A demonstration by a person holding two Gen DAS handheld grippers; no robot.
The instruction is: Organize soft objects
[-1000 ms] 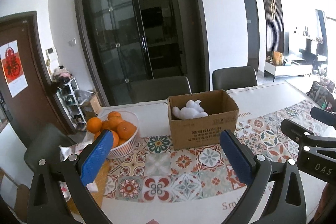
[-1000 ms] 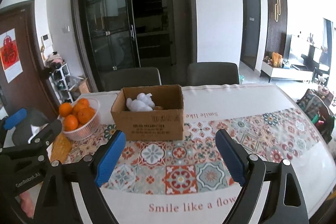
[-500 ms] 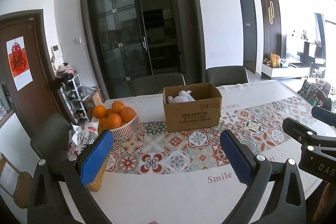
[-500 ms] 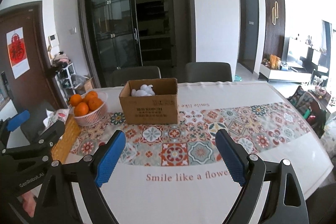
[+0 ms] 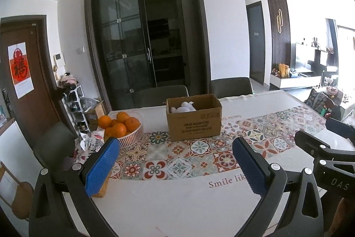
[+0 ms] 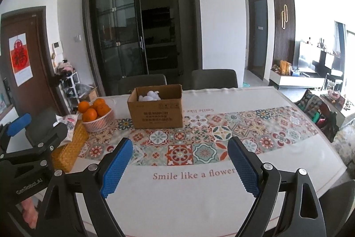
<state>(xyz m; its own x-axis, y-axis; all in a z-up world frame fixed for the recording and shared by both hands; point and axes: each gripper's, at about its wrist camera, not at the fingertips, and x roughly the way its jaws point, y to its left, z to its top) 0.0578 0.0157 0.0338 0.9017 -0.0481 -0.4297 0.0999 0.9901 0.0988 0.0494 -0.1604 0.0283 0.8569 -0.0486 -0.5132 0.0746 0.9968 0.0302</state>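
Observation:
A brown cardboard box stands on the far half of the table, open at the top. White soft objects lie inside it, mostly hidden by the box wall. My left gripper is open above the near table edge, well short of the box, with nothing between its blue pads. My right gripper is open too and holds nothing; its blue pads frame bare tablecloth. Each gripper shows at the edge of the other's view.
A white basket of oranges sits left of the box. A woven yellow box with a patterned cloth lies at the table's left edge. Two grey chairs stand behind the table. The patterned tablecloth covers the table.
Both grippers have drawn back from the box, which now looks smaller and farther away. More of the near tablecloth and its printed words is in view. Both stay open.

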